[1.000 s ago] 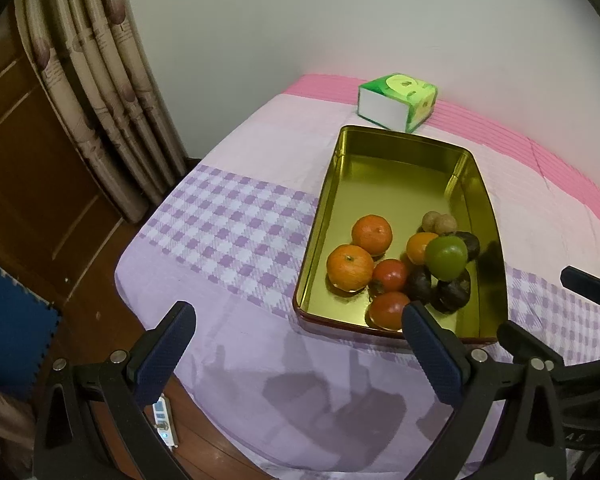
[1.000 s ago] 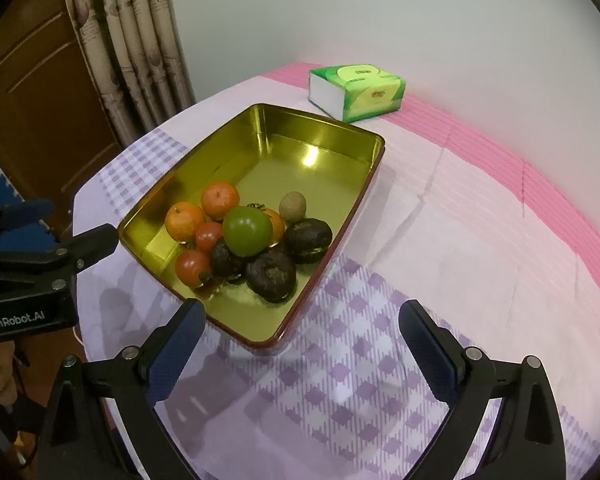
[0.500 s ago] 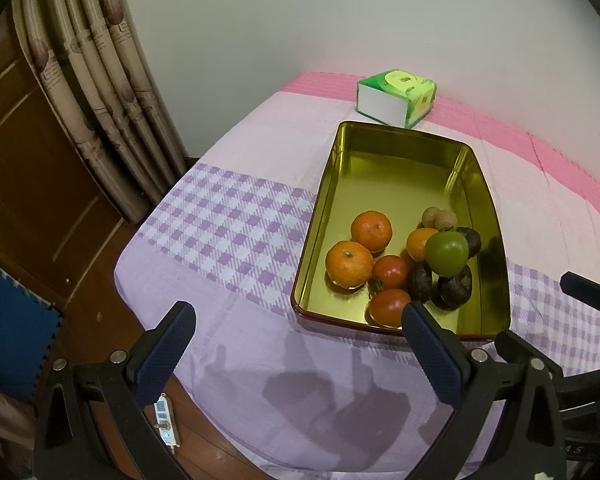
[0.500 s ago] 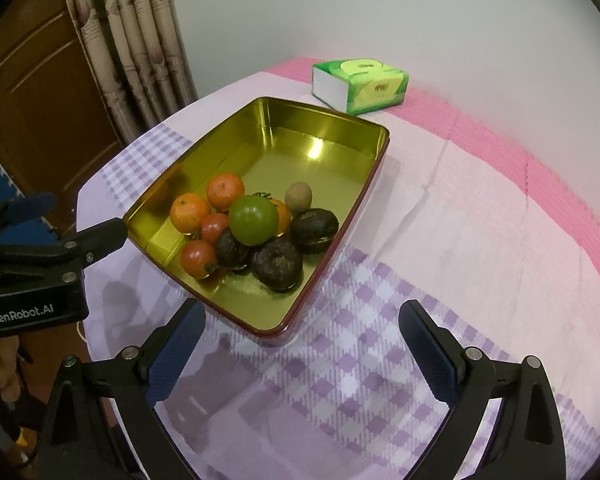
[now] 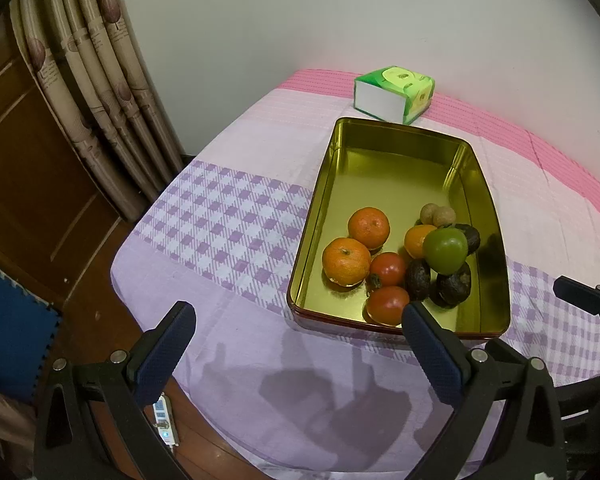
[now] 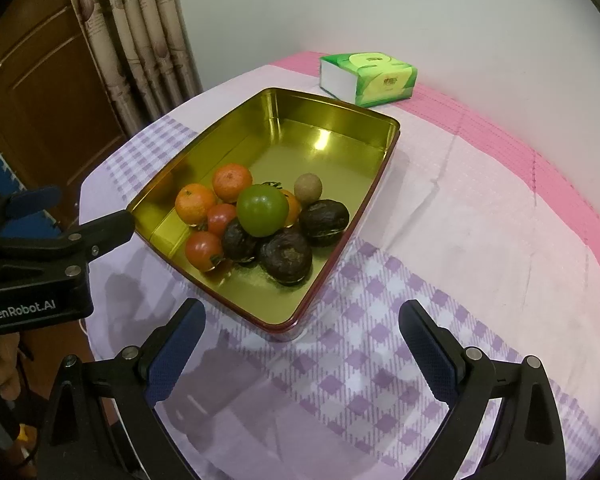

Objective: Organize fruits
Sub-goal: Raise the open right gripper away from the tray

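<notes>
Both hand-held grippers hover with fingers spread wide and empty above a bench draped in a purple-checked and pink cloth [image 6: 440,208]: the left hand-held gripper [image 5: 296,344] short of the near end of a gold tin tray [image 5: 384,172], the right hand-held gripper [image 6: 300,336] at its near corner. Piled at the tray's near end are two tomatoes [image 6: 204,250], dark wrinkled fruits [image 6: 286,254], a green fruit [image 6: 262,210] perched on top, tangerines [image 6: 194,204] and small brown round fruit [image 6: 308,188]. Beyond the tray's bare far half, a green tissue box [image 6: 370,76] sits by the wall
</notes>
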Tool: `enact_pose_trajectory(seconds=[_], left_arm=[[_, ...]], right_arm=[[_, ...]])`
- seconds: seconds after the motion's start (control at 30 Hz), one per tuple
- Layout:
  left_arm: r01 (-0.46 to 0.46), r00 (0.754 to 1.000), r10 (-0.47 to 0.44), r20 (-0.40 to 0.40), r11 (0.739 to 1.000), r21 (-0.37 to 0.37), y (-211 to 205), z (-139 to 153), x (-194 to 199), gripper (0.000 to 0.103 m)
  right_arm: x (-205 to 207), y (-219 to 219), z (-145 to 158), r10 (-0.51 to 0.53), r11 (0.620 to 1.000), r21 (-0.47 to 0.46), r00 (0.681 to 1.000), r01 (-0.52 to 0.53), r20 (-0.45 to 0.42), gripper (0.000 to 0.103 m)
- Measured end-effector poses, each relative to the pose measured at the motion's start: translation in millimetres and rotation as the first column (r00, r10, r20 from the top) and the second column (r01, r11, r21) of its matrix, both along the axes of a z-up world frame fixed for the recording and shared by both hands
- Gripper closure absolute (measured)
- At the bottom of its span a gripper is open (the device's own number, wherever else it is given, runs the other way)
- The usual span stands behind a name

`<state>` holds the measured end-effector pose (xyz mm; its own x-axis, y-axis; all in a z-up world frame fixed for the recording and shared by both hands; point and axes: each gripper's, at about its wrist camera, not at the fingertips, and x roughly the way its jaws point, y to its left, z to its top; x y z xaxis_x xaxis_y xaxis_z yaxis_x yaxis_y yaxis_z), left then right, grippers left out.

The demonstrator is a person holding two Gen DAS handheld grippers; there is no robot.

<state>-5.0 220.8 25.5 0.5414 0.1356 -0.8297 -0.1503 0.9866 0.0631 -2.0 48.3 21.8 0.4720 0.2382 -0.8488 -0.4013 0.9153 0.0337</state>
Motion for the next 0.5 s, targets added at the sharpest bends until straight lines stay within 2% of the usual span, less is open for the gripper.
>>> enact_pose_trajectory(seconds=[0.5], left_arm=[[-0.005,1.000,0.005,-0.008,1.000,-0.016,2.7,-2.6,2.0,0.001]], right_arm=[[-1.7,-0.6,-1.8,-0.001,1.000,0.001,1.000,0.001,-0.001,0.006]])
